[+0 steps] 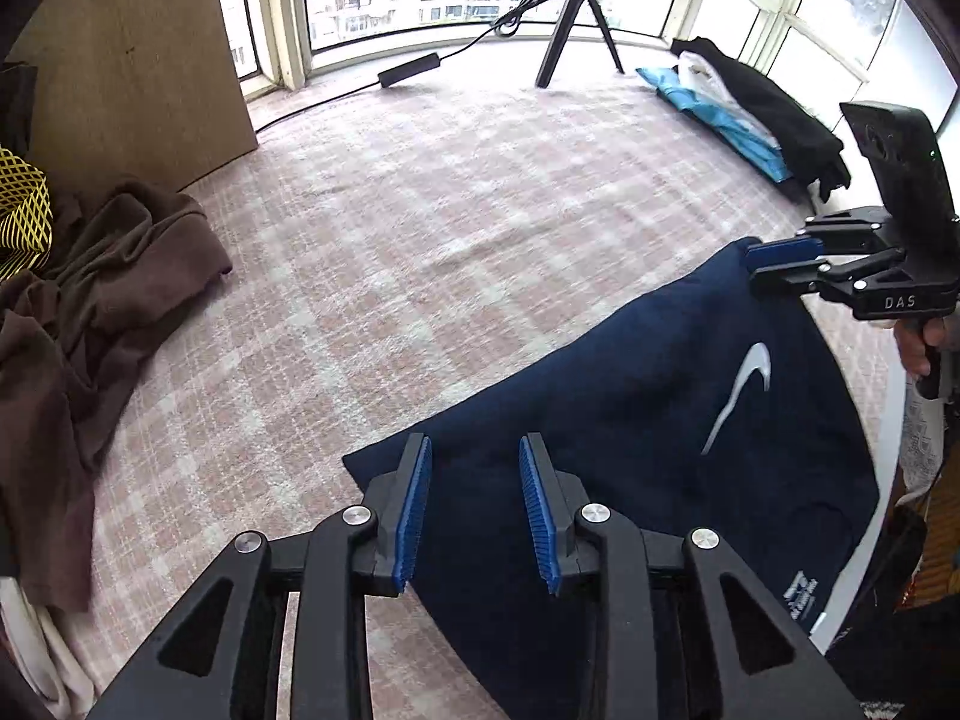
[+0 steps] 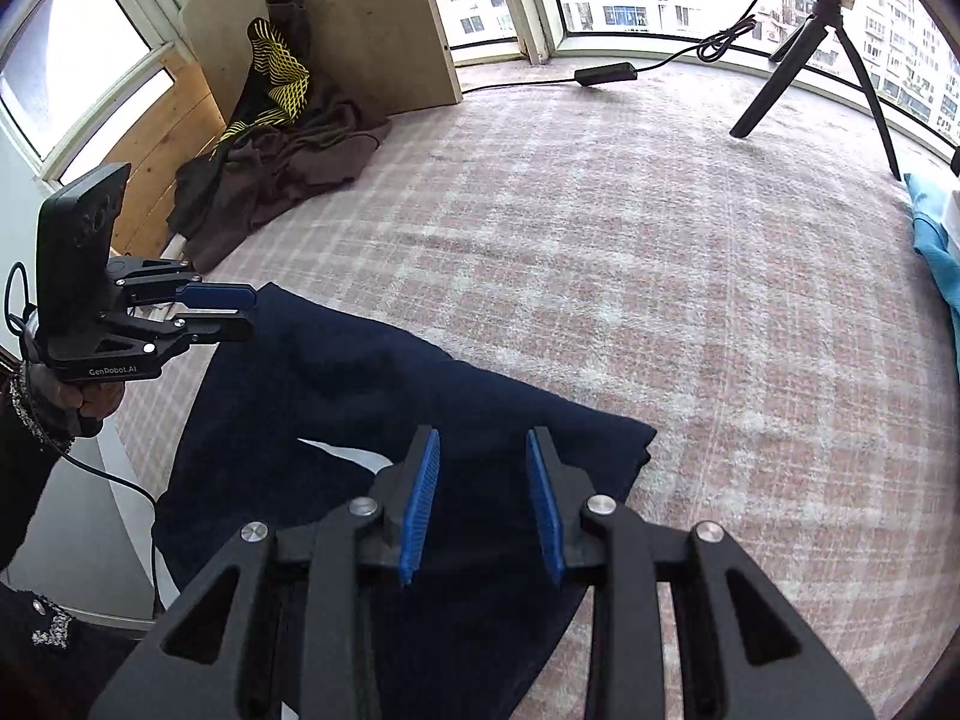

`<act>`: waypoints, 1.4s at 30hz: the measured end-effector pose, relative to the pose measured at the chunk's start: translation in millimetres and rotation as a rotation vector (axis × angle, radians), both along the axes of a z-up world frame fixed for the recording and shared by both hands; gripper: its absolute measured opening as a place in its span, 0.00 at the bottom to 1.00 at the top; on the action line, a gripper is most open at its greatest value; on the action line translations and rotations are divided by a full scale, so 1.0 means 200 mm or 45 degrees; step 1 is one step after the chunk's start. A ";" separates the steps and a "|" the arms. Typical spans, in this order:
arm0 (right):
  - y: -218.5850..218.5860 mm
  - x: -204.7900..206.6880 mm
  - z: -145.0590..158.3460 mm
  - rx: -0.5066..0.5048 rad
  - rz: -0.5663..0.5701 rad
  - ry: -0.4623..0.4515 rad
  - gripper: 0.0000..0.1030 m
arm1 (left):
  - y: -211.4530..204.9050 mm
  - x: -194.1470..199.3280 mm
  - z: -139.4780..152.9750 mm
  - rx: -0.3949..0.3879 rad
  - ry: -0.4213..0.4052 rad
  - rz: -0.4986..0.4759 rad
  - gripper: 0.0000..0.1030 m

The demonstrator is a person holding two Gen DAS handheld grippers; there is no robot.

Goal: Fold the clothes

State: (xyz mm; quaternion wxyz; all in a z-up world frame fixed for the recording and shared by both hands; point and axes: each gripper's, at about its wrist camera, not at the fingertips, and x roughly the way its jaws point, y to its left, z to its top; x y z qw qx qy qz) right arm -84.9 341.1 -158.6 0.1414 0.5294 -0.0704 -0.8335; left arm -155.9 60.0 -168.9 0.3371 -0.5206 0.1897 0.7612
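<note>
Seen from the left wrist, a navy garment (image 1: 630, 420) with one pale swoosh logo (image 1: 741, 396) lies folded into a broad flat panel on a pink-and-white checked spread (image 1: 420, 228), its near edge hanging over the side of the surface. The left gripper (image 1: 474, 504) hovers above the garment's left corner, its two blue-padded fingers (image 1: 414, 516) parted with nothing between them. The right gripper (image 1: 780, 267), held by a hand (image 1: 924, 342), hangs over the garment's far corner, jaws slightly apart and empty. Beyond lie one brown heap of clothing (image 1: 102, 312), one blue cloth (image 1: 726, 114) beside a black one (image 1: 774, 114), and one black tripod (image 1: 576, 24) by the window. From the right wrist, the same navy garment (image 2: 336, 396) spreads across the lower frame, its right edge showing stacked layers. The right gripper (image 2: 483, 498) sits over it with both blue pads (image 2: 543, 504) parted, holding nothing; the left gripper (image 2: 231, 312), gripped by a hand (image 2: 90, 399), floats at the garment's far left corner, open and empty. One brown pile (image 2: 282, 174) topped by a black-and-yellow patterned piece (image 2: 282, 78) leans on a wooden board (image 2: 360, 18).
</note>
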 end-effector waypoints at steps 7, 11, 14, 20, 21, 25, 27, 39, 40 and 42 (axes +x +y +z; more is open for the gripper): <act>0.21 0.01 0.11 -0.043 -0.113 0.055 0.31 | -0.15 -0.09 0.00 0.097 0.027 0.112 0.30; 0.25 0.03 0.09 -0.116 -0.140 0.054 0.33 | -0.19 -0.11 -0.01 0.208 -0.010 0.125 0.30; 0.21 -0.01 -0.01 -0.086 -0.118 -0.009 0.33 | -0.10 -0.14 -0.17 0.149 -0.064 0.077 0.32; 0.22 0.04 -0.02 -0.045 -0.166 -0.035 0.36 | -0.13 -0.13 -0.29 0.083 -0.077 0.147 0.33; 0.22 0.09 0.02 -0.072 -0.170 -0.014 0.36 | -0.15 -0.09 -0.26 0.097 -0.058 0.148 0.33; 0.17 0.32 0.12 -0.160 -0.132 0.015 0.42 | -0.23 0.17 -0.21 0.152 -0.135 0.096 0.34; 0.11 0.44 0.13 -0.178 -0.104 0.015 0.43 | -0.26 0.31 -0.22 0.171 -0.213 0.084 0.34; -0.07 0.72 -0.02 0.003 -0.001 -0.143 0.44 | -0.26 0.60 -0.42 0.066 -0.265 0.077 0.34; -0.04 0.73 0.02 -0.020 -0.046 -0.105 0.44 | -0.27 0.57 -0.39 0.096 -0.250 0.103 0.35; 0.02 0.74 0.09 -0.063 -0.150 -0.020 0.53 | -0.25 0.48 -0.35 0.185 -0.249 0.150 0.42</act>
